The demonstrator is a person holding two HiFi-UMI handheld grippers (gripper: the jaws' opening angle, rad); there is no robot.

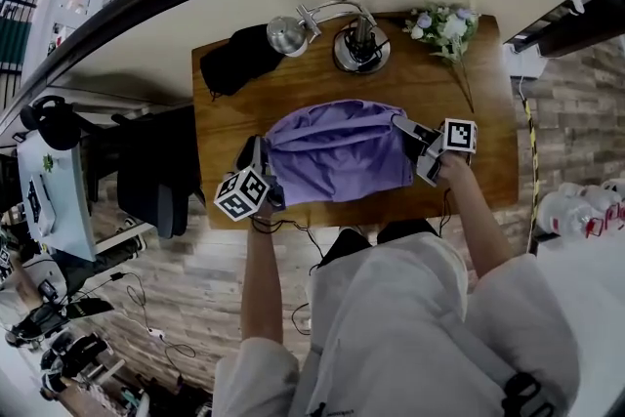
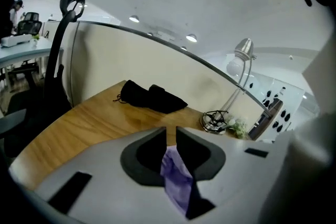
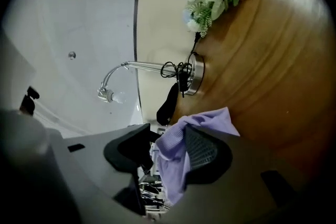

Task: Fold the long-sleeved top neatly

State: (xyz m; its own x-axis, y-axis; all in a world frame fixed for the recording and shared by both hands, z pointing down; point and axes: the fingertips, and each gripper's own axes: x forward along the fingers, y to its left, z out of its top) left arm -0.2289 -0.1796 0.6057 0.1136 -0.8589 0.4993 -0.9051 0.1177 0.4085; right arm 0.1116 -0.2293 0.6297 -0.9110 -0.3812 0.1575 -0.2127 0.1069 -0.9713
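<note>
A purple long-sleeved top (image 1: 337, 151) lies bunched and partly folded across the middle of the wooden table (image 1: 488, 181). My left gripper (image 1: 260, 156) sits at the top's left edge, shut on a fold of the fabric; in the left gripper view the purple cloth (image 2: 176, 176) is pinched in the narrow slit between the jaws of the gripper (image 2: 171, 131). My right gripper (image 1: 412, 140) is at the top's right edge. Its jaws (image 3: 168, 136) stand apart, with the cloth (image 3: 210, 119) draped over one pad and hanging loose in the gap.
A desk lamp (image 1: 337, 34) stands at the back of the table, with a black pouch (image 1: 239, 59) to its left and a bunch of flowers (image 1: 444, 24) to its right. A black chair (image 1: 156, 171) stands left of the table. A curved partition runs behind it.
</note>
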